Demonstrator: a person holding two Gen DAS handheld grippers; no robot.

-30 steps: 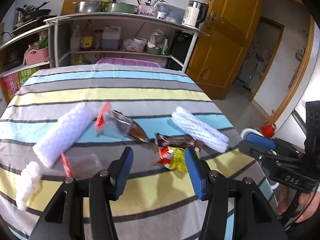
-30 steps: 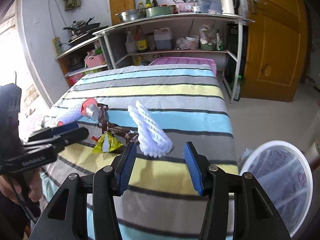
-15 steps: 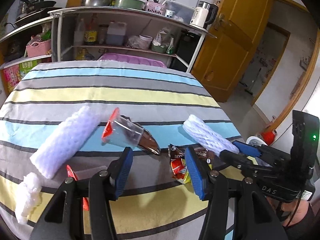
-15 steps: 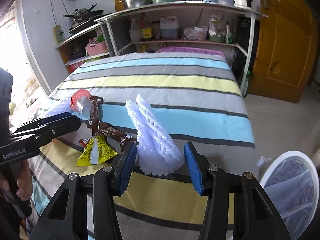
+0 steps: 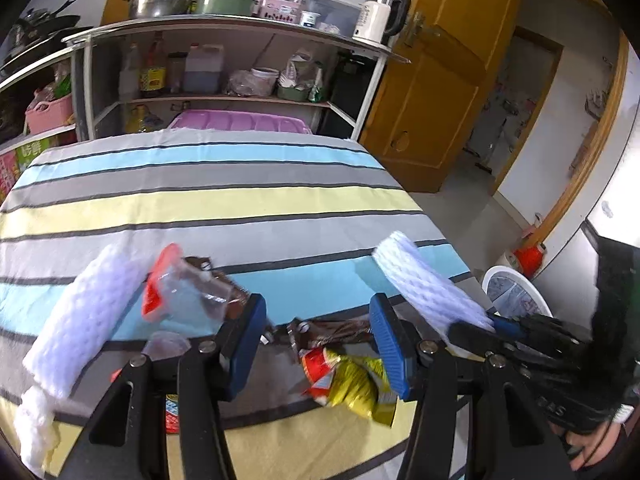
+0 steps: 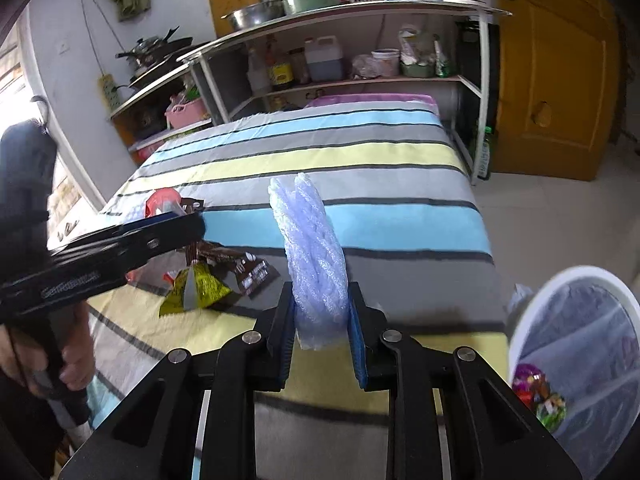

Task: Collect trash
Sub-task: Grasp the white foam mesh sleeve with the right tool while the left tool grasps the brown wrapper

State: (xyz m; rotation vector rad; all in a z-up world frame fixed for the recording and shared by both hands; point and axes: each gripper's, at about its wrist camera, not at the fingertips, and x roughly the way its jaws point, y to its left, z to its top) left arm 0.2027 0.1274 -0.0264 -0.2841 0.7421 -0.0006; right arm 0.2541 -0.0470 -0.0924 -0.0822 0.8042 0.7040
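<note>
Your right hand-held gripper (image 6: 320, 322) has just closed on the white foam net sleeve (image 6: 312, 248), lifting it off the striped bench (image 6: 360, 152), ready for the bin (image 6: 576, 364) beside it. Beyond it, your left hand-held gripper (image 5: 318, 340) hovers spread over the yellow wrapper (image 5: 352, 384).

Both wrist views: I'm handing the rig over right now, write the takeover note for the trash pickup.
Right gripper: shut on the white foam net.
Left gripper: open, empty, above the yellow snack wrapper and brown wrapper.
On the striped table: a second foam net and a clear cup with red lid at left.
Done: some wrappers already in the white bin beside the table.
Left: drop the held net in the bin, then clear the rest.
</note>
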